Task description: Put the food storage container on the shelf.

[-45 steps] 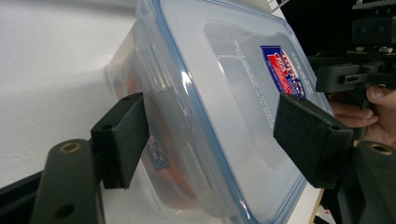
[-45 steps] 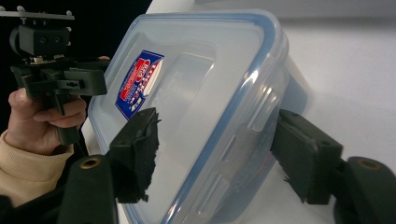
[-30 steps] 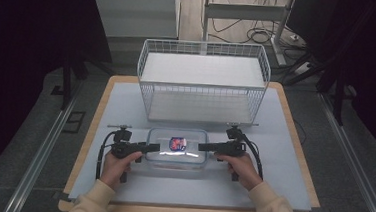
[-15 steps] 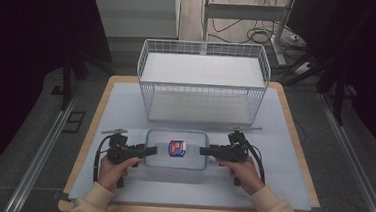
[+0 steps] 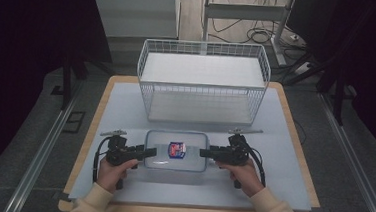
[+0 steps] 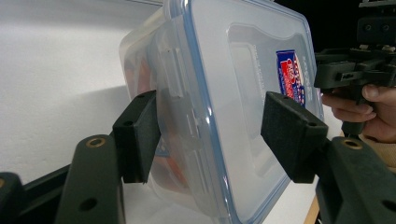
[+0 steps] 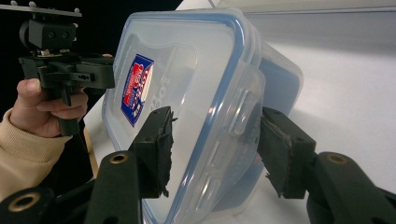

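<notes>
The clear lidded container [image 5: 177, 151] has been drawn toward six o'clock; its ends are straddled by the left gripper [image 5: 145, 153] and right gripper [image 5: 205, 152], jaws parted, at nine and three o'clock.

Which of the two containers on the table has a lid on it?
The clear plastic box between both tongs: it has a blue-rimmed lid. The white wire basket behind it is open-topped.

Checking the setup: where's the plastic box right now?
High view: the box sits near the table's front, between the left tool and right tool, before the wire basket.
</notes>
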The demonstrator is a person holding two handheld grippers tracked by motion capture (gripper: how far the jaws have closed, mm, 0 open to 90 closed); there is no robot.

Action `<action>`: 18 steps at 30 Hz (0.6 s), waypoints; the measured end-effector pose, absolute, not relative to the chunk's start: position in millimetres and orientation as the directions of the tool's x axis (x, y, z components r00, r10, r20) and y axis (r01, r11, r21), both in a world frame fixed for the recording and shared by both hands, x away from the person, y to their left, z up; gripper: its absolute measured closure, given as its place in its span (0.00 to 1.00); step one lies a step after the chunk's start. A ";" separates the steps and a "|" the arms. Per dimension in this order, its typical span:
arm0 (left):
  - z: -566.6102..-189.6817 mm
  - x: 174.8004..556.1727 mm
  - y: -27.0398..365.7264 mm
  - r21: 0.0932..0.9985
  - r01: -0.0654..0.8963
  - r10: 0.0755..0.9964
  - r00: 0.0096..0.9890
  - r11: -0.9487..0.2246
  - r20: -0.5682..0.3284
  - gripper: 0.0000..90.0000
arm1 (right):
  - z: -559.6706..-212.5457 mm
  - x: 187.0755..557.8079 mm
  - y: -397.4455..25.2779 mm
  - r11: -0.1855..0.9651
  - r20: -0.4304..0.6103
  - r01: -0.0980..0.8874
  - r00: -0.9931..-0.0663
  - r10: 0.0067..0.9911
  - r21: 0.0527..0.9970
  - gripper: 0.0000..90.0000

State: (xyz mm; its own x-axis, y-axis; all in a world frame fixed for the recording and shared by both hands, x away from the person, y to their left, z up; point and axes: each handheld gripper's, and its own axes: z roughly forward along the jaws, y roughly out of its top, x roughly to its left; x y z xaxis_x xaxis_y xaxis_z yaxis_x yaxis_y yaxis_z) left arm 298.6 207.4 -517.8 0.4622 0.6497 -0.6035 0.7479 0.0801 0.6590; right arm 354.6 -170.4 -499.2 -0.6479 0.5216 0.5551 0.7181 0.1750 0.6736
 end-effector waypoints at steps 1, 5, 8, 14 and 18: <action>-517.9 298.8 207.4 0.656 0.750 0.648 0.460 0.081 -0.606 0.43 | -499.3 354.5 -170.5 0.175 0.554 0.717 -0.649 0.521 0.675 0.53; -518.0 299.2 207.1 0.653 0.754 0.648 0.460 0.076 -0.607 0.42 | -500.0 354.7 -170.8 0.173 0.554 0.714 -0.652 0.519 0.678 0.53; -517.8 299.5 207.2 0.651 0.755 0.648 0.460 0.075 -0.607 0.42 | -500.0 354.3 -170.9 0.174 0.552 0.713 -0.653 0.518 0.680 0.53; -516.5 295.5 207.8 0.658 0.748 0.651 0.457 0.088 -0.606 0.45 | -498.8 350.6 -170.8 0.182 0.533 0.698 -0.665 0.523 0.693 0.53; -516.0 292.7 207.5 0.667 0.740 0.655 0.460 0.091 -0.599 0.46 | -498.2 347.6 -170.8 0.175 0.527 0.691 -0.668 0.525 0.701 0.54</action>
